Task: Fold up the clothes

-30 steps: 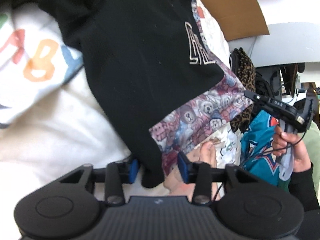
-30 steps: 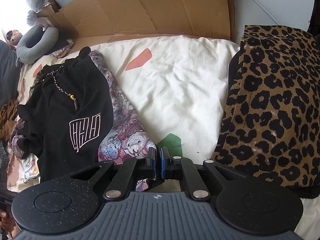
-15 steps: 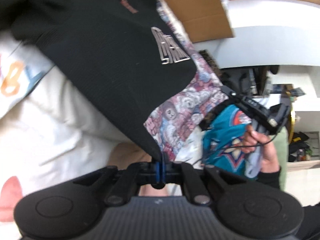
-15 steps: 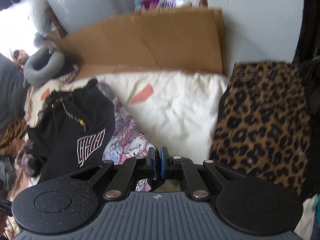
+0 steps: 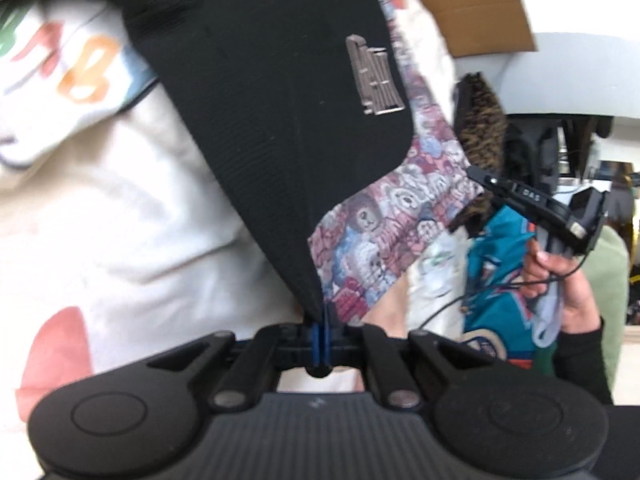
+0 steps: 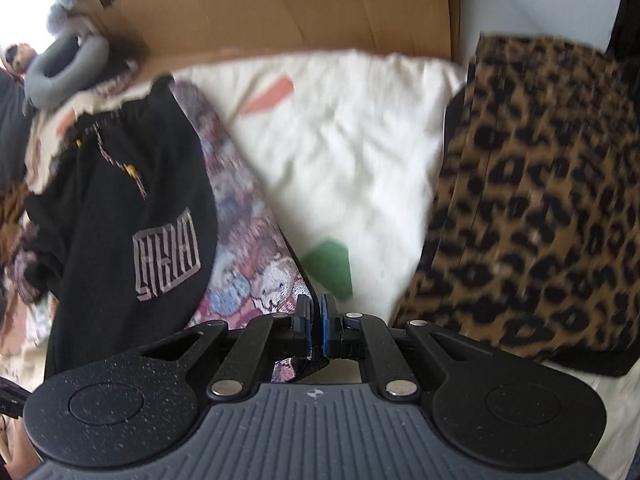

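- The left claw point(image 5: 321, 334) sits at the lower centre of the left wrist view, its blue pads pressed together on a pointed corner of the black garment point(image 5: 280, 120), which fans up toward the top of the frame.
- That corner hold probably serves to pull the ribbed black cloth taut, so an edge can be lined up for a fold.
- The right claw point(image 6: 316, 328), at the lower centre of the right wrist view, is clamped on the edge of the patterned bear-print cloth point(image 6: 248, 264) lying under the black garment, which shows here at left point(image 6: 120, 216).
- Both pieces lie on a cream bed cover point(image 6: 352, 152) with coloured shapes; the black one overlaps the bear print, its grey logo facing up.
- With one corner in each claw, the pair looks held to spread or lift the cloth; whether a fold is opening or closing cannot be told.
- A leopard-print piece point(image 6: 540, 200) lies flat and squared at the right, apart from the held cloth.
- A brown cardboard sheet point(image 6: 300, 4) stands along the top edge; it reads as a flattened box, and nothing shows inside it.
- A grey neck pillow point(image 6: 64, 68) rests at the upper left.
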Demonstrator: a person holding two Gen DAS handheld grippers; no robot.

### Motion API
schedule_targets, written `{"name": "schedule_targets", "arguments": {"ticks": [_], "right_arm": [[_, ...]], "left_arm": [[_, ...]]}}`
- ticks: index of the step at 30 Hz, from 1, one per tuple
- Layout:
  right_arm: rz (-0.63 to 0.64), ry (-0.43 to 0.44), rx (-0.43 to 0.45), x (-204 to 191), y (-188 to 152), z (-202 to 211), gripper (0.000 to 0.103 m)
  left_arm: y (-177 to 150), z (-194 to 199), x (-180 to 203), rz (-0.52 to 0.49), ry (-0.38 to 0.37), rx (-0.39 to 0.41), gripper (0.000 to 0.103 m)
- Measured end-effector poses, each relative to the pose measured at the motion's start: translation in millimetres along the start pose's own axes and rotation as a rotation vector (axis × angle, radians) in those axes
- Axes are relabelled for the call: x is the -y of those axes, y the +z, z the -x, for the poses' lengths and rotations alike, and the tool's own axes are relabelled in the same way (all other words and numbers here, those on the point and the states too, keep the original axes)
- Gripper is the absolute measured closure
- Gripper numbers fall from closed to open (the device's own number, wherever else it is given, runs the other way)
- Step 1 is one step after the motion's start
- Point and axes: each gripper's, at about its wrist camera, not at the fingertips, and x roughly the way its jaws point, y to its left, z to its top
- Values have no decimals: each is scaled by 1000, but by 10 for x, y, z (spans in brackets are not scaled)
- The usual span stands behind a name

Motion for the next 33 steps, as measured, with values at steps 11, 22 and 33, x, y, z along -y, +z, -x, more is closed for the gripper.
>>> {"name": "schedule_targets", "arguments": {"ticks": [11, 22, 33], "right_arm": [[12, -49, -84, 19, -151, -266, 99], [-11, -15, -48, -166, 85, 48, 93], [-43, 50, 90, -612, 322, 285, 92]], "left_arm": [[118, -50, 74, -81, 113, -43, 85], [324, 1039, 138, -151, 235, 156, 64], [228, 1831, -144, -74, 338, 472, 54]]}}
